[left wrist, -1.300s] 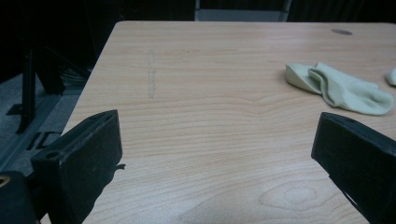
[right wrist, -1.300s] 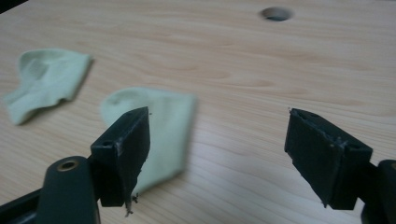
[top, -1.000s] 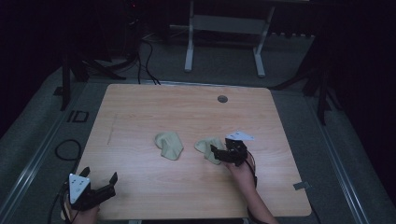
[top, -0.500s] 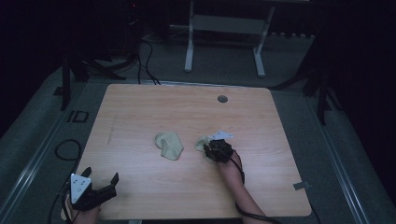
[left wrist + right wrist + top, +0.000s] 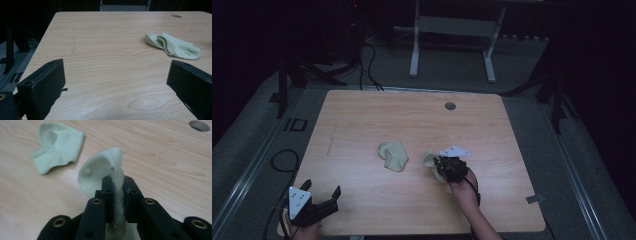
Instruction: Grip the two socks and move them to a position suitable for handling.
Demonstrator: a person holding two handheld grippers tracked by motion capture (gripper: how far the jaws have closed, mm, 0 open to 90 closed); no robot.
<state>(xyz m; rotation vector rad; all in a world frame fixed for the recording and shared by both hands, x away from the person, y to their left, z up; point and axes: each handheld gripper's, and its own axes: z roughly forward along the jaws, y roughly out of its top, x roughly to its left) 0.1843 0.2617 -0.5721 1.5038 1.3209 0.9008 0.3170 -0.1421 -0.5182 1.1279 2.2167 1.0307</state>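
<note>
Since the earlier pictures the right gripper (image 5: 443, 167) has slid from the table's right half toward its middle, and its jaws have just been closing; they now pinch a fold of the held sock (image 5: 105, 173), the ribbed cloth squeezed between the two pads (image 5: 107, 195). The left gripper (image 5: 321, 197) has kept its place at the near left corner, jaws spread wide with bare wood between them.

The table (image 5: 362, 120) is pale wood with a round cable hole (image 5: 450, 106) near its far edge and a faint scuff line (image 5: 73, 40) toward the left side. Grey carpet surrounds it; the room beyond is dark, with a white metal frame (image 5: 452, 30) at the back and cables on the floor.

The held sock lies right of the table's centre, just ahead of the right gripper. In the right gripper view it rises from the jaws as a curled flap, bending up and away; its long axis cannot be told from this bunched shape.

The other sock (image 5: 393, 155) lies flat and folded near the centre, just left of the held one and apart from it, its length running from far left to near right in the high view. The wood between the two socks is bare
</note>
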